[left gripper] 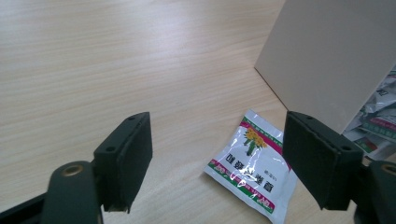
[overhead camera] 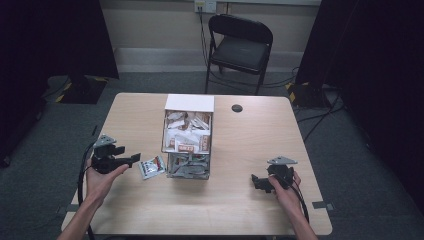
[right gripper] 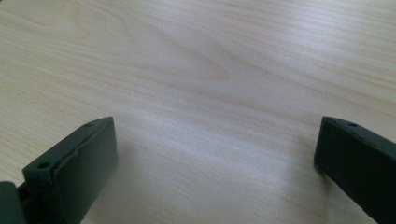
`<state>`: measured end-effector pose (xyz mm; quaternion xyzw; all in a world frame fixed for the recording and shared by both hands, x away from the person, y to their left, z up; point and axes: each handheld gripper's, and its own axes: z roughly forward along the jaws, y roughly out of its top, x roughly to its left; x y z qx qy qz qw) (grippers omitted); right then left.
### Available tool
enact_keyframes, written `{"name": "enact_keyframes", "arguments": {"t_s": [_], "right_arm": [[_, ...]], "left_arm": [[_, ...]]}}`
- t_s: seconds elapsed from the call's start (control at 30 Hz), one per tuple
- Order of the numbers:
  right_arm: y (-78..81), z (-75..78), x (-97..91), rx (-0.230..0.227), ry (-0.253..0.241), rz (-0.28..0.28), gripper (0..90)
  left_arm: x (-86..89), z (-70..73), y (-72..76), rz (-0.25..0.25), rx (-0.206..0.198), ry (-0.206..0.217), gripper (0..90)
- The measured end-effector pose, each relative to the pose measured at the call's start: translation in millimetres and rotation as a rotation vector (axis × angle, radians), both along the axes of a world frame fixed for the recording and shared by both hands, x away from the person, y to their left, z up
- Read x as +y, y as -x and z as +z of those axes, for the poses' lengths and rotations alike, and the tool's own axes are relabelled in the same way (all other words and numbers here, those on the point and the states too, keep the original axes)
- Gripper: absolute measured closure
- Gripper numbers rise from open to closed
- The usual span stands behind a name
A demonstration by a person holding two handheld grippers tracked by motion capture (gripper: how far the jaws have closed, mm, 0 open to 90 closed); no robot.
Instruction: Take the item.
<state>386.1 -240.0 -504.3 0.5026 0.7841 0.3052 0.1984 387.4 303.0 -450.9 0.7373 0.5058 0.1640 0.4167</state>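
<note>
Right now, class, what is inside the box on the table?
The box holds many small packets, piled loosely. Whatever lies beneath the top layers is covered.

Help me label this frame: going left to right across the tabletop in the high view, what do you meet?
Left gripper → loose sachet → open box of sachets → round table hole → right gripper.
</note>
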Motion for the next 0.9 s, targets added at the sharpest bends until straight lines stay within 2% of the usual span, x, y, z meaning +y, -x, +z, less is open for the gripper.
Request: {"name": "enact_keyframes", "arguments": {"t_s": [0.2,0.37,0.5,0.6,0.67,0.73,0.9], "right_arm": [[0.0,0.0,0.0,0.0,0.0,0.0,0.0],[0.0,0.0,0.0,0.0,0.0,0.0,0.0],[0.0,0.0,0.0,0.0,0.0,0.0,0.0],[0.0,0.0,0.0,0.0,0.0,0.0,0.0],[0.0,0.0,0.0,0.0,0.0,0.0,0.0],[0.0,0.0,0.0,0.0,0.0,0.0,0.0],[0.0,0.0,0.0,0.0,0.0,0.0,0.0]], "left_arm": [[4.6,8.6,10.0,-0.012,-0.019,0.013,20.6],[9.4,13.5,17.8,-0.022,-0.017,-0.015,19.9],[16.6,17.7,26.3,-0.037,-0.027,0.002,19.4],[21.6,18.9,32.4,-0.032,-0.014,-0.024,19.2],[24.9,17.9,37.1,-0.027,-0.016,-0.034,19.4],[29.1,16.1,40.9,-0.03,0.0,-0.038,19.7],[38.8,7.4,48.8,0.021,0.016,-0.077,21.0]]}}
